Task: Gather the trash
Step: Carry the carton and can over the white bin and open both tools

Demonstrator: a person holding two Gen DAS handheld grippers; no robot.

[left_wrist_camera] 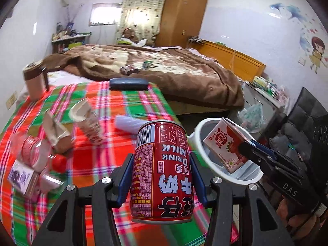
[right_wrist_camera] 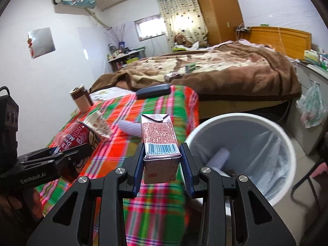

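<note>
Table clutter [left_wrist_camera: 30,164] blurred | left gripper [left_wrist_camera: 162,160] clamps can [left_wrist_camera: 162,174] | right gripper [right_wrist_camera: 162,162] clamps carton [right_wrist_camera: 160,143]

Bin [right_wrist_camera: 242,123] right of table [right_wrist_camera: 155,110]

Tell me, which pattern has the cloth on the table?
The plaid table cloth has red, green, orange and pink checks; left wrist view shows it best.
</note>
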